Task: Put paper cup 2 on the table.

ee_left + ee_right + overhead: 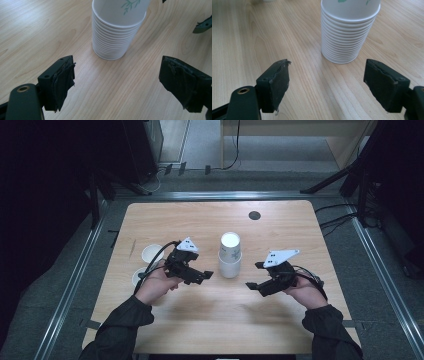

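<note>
Left gripper [201,275]: jaws spread wide, nothing between the pads, just bare tabletop [280,225]. Right gripper [256,281]: same, jaws wide apart and empty.

Cup stack [230,255]: white paper cups nested upside down, base of the outermost on top, a green leaf print on its side. In both gripper views the rolled rims form a tight ladder of rings at the bottom of the stack, more than 10 of them. It stands upright on the tabletop, slightly right of centre.

Position vs jaws: the stack sits between the 2 grippers and a bit farther out than both. The left gripper is just left of it, jaws pointing right towards its lower part; the right gripper is near its right side, jaws pointing left. In the left gripper view the stack [117,30] is ahead of the jaws, on the centreline of the gap, not touching either pad. In the right gripper view the stack [348,32] is likewise ahead and apart, a little towards the right-hand jaw.

Outward: 2 single white cups [152,254] stand open side up at the left of the tabletop, beyond the left hand [156,286]. A dark round disc [254,215] lies near the far edge.
</note>
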Tool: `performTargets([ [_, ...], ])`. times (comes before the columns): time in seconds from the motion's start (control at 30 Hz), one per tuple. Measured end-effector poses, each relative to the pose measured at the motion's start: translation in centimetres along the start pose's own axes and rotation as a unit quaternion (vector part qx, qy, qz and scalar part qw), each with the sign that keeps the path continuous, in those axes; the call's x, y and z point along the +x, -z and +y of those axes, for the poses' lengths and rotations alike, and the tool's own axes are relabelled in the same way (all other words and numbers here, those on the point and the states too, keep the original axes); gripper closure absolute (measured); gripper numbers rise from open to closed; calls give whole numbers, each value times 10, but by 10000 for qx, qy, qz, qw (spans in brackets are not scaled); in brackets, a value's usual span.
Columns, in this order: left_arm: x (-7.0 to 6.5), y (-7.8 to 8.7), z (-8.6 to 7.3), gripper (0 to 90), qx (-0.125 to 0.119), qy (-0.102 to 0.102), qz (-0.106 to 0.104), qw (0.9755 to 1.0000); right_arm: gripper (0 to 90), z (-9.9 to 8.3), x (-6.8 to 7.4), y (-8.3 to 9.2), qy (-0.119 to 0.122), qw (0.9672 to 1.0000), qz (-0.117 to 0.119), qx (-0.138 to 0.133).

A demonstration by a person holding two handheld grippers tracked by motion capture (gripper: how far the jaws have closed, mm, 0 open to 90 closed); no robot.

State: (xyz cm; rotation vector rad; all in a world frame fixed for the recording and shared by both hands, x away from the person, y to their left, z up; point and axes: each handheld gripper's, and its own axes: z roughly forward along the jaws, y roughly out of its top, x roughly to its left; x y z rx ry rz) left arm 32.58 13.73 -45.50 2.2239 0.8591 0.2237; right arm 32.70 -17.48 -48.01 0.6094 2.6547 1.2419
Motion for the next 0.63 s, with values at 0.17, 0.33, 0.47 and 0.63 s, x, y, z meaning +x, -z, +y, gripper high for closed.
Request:
performTargets([
  [0.17, -5, -5, -2, 131, 10, -122, -6, 9999, 209, 0, 1, 0, 26, 10000, 0, 11],
  [0.33, -6, -6, -2, 130, -48, -111, 18, 9999, 209, 0, 1, -1, 70, 10000, 15, 26],
  [0.47, -6, -7, -3, 129, -57, -108, 72, 9999, 209, 0, 2, -2, 75, 10000, 28, 60],
  [0.63, -8, -11, -6, 126, -57, -168, 121, 9998, 211, -1, 2, -3, 185, 9998, 8, 96],
])
